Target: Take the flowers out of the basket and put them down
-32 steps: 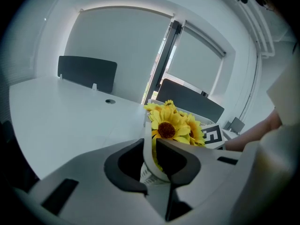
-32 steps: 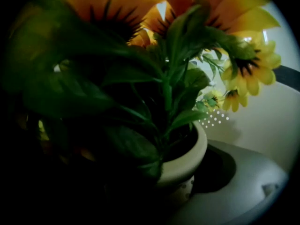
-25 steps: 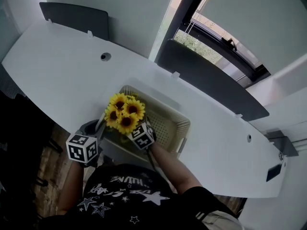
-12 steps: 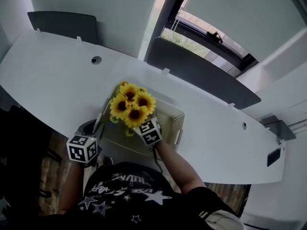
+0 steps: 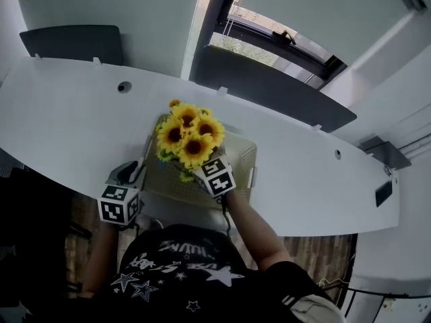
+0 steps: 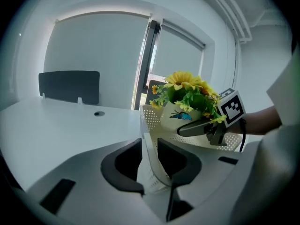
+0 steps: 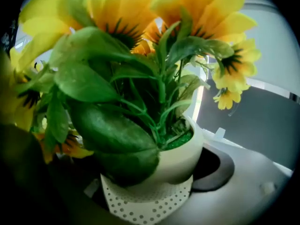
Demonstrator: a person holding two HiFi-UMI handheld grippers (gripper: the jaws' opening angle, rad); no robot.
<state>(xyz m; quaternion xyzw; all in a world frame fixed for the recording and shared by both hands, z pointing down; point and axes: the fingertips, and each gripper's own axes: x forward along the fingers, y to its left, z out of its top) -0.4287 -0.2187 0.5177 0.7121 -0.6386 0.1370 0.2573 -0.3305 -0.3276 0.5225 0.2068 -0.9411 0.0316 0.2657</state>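
A bunch of yellow sunflowers (image 5: 190,132) stands in a white pot (image 7: 180,161) with a blue butterfly on it (image 6: 183,116). My right gripper (image 5: 205,170) is shut on the pot and holds it upright, raised over the cream perforated basket (image 5: 237,163). The dark right pad (image 7: 216,168) presses the pot's side; leaves hide the other one. My left gripper (image 6: 149,161) straddles the basket's near left wall (image 6: 151,146). Its jaws have just been opening a little, and both pads still touch the wall.
The basket sits at the near edge of a long white curved desk (image 5: 67,113) with a cable hole (image 5: 123,86). Dark partition panels (image 5: 269,86) stand along the far edge, with a window behind. The person's torso is close below the basket.
The right gripper has lifted the pot of sunflowers up and away from the basket's floor. The left gripper has stayed on the basket wall.
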